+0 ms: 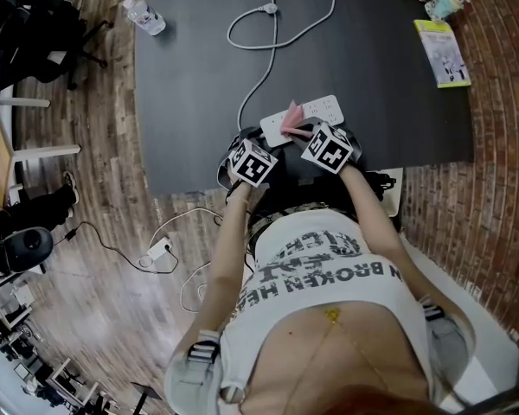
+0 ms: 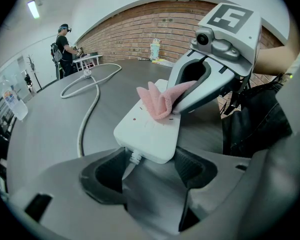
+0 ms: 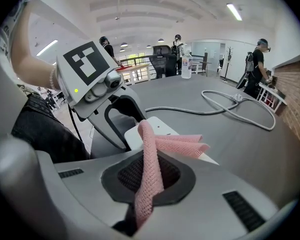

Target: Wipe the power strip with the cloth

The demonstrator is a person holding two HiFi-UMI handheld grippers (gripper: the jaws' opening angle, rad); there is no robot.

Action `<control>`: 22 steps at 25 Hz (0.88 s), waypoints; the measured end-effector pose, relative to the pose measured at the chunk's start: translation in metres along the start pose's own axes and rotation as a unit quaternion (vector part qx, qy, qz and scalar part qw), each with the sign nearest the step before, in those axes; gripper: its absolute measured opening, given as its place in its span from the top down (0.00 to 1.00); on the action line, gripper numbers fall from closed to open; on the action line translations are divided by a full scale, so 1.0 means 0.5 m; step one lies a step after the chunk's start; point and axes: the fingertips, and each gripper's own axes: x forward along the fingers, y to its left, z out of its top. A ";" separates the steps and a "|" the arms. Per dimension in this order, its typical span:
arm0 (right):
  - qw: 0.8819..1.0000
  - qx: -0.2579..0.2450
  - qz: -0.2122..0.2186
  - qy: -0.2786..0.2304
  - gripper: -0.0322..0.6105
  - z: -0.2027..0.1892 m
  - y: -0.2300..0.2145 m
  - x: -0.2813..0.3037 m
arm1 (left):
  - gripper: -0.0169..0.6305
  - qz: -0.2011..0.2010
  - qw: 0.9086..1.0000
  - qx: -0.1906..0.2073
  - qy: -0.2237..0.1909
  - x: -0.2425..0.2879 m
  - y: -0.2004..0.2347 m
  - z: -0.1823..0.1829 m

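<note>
A white power strip [image 1: 316, 111] lies near the front edge of the dark table [image 1: 190, 85], and its white cable [image 1: 258, 80] loops away to a plug at the far side. My left gripper [image 2: 147, 163] is shut on the cable end of the power strip [image 2: 149, 129], with a pad against each side. My right gripper [image 3: 150, 176] is shut on a pink cloth [image 3: 149, 164]. The cloth's loose folds [image 2: 160, 100] rest on top of the strip's middle. In the head view both marker cubes sit side by side just in front of the strip.
A plastic bottle [image 1: 144, 15] lies at the table's far left corner. A yellow-green booklet [image 1: 442, 52] and a small figurine [image 1: 445, 3] are at the far right. A black bag [image 2: 255, 119] hangs at the table's front edge. People stand in the background.
</note>
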 end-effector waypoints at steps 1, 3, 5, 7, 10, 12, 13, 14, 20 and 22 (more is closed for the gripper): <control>1.000 0.001 -0.001 -0.001 0.92 -0.001 -0.002 -0.001 | 0.53 0.000 1.000 0.000 0.000 0.000 0.000 0.000; 1.000 0.001 -0.003 -0.002 0.92 -0.005 -0.005 -0.004 | 0.53 -0.001 1.000 -0.001 0.000 0.002 -0.003 0.000; 1.000 0.008 -0.006 0.004 0.92 -0.013 -0.009 -0.010 | 0.53 -0.001 1.000 -0.001 0.000 0.003 -0.005 0.000; 1.000 0.015 -0.010 0.006 0.92 -0.021 -0.016 -0.015 | 0.53 0.000 1.000 0.000 0.000 0.004 -0.004 0.001; 0.999 0.026 -0.019 0.005 0.92 -0.031 -0.027 -0.023 | 0.53 0.000 1.000 -0.001 0.000 0.003 -0.004 0.002; 0.999 0.032 -0.024 0.006 0.92 -0.038 -0.033 -0.028 | 0.53 0.002 1.000 0.000 -0.002 0.003 -0.003 0.003; 0.999 0.035 -0.027 0.006 0.92 -0.040 -0.035 -0.030 | 0.53 0.003 1.000 0.000 -0.002 0.002 -0.002 0.003; 0.999 0.037 -0.029 0.005 0.92 -0.042 -0.038 -0.032 | 0.53 0.003 1.000 0.000 -0.001 0.002 -0.001 0.003; 0.997 0.054 -0.047 0.000 0.92 -0.061 -0.060 -0.046 | 0.53 0.003 1.000 -0.001 -0.001 0.003 -0.001 0.004; 0.997 0.061 -0.052 0.001 0.92 -0.071 -0.067 -0.053 | 0.53 0.003 1.000 0.000 0.003 0.006 -0.001 0.000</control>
